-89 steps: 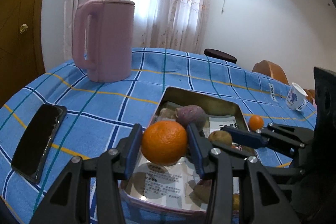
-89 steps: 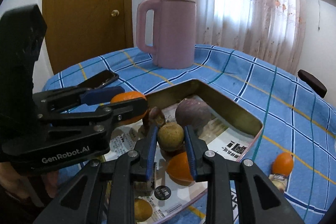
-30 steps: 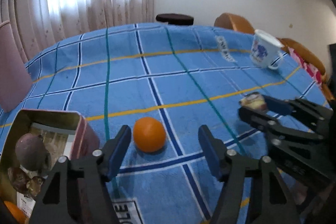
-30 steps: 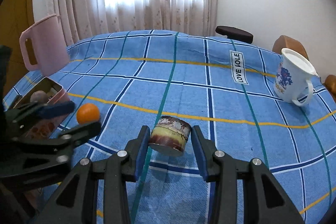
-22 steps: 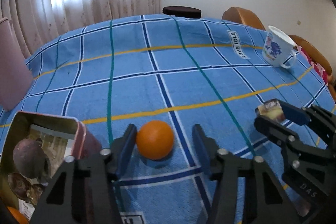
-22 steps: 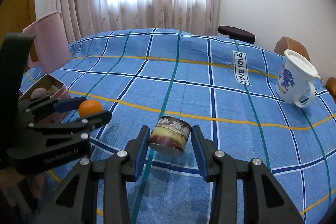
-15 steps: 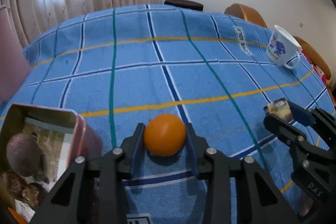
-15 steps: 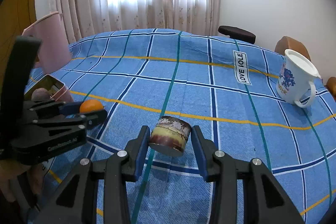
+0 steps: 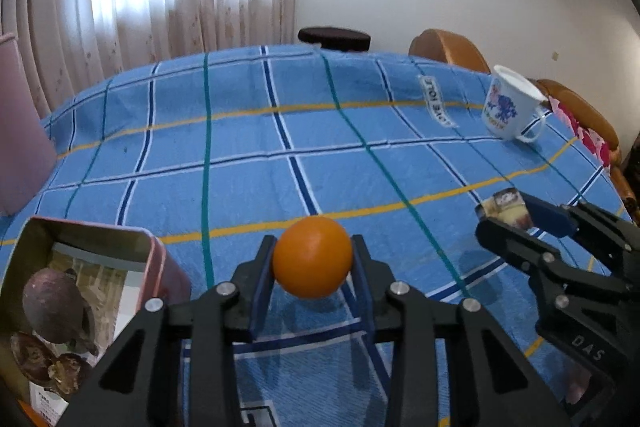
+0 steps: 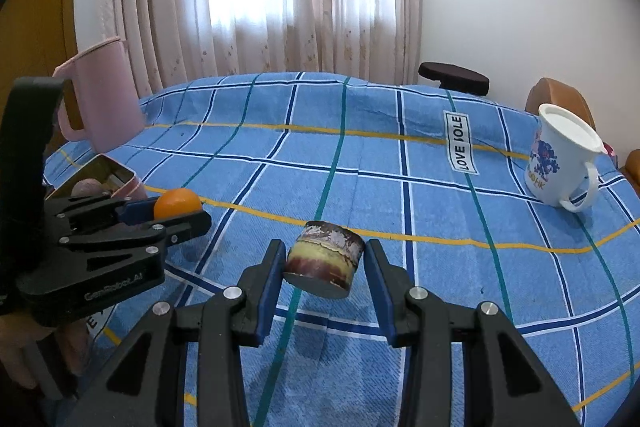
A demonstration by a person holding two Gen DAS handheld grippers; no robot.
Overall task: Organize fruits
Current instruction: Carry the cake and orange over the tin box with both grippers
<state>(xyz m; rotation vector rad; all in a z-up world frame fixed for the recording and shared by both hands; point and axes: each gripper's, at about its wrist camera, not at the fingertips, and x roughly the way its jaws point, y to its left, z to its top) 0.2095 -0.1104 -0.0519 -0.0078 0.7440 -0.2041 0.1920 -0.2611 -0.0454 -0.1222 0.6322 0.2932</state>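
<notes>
Left gripper (image 9: 313, 259): its jaws have just been closing and the small round orange fruit (image 9: 312, 256) is now pinched across its widest part, just beside the open tin box (image 9: 96, 239). A firm, light, roll-prone fruit is judged; moderate pressure should suffice. Right gripper (image 10: 324, 267) is clamped on a mottled brown-and-yellow chunk (image 10: 325, 259).

"love jole" on the tablecloth label (image 10: 461, 143); "genrobot.ai" on the left hand-held gripper (image 10: 168, 213).
</notes>
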